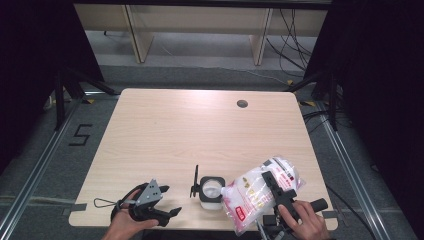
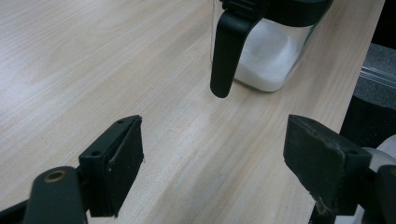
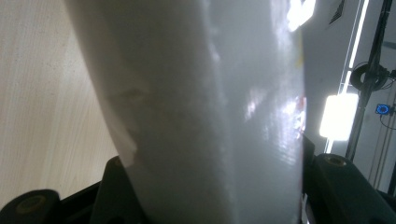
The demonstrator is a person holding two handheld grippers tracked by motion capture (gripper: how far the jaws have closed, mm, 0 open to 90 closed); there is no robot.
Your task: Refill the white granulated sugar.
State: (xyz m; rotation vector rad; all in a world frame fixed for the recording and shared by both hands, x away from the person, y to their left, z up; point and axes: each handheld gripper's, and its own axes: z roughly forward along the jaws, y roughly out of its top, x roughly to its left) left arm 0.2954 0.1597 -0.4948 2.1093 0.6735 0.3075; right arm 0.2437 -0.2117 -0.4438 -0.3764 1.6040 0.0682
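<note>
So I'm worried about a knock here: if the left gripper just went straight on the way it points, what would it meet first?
Probably the jar of white powder. The open left gripper points along bare table toward it, and the jar's black hanging lever looks nearest, though depth is hard to judge.

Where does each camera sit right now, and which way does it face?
High view: above the near edge, facing forward and down on the table; both hands, left gripper, right gripper.
Left gripper view: low, along open jaws toward the jar.
Right gripper view: jaws clamp the bag.
Shared: the jar and the bag also show from above.
</note>
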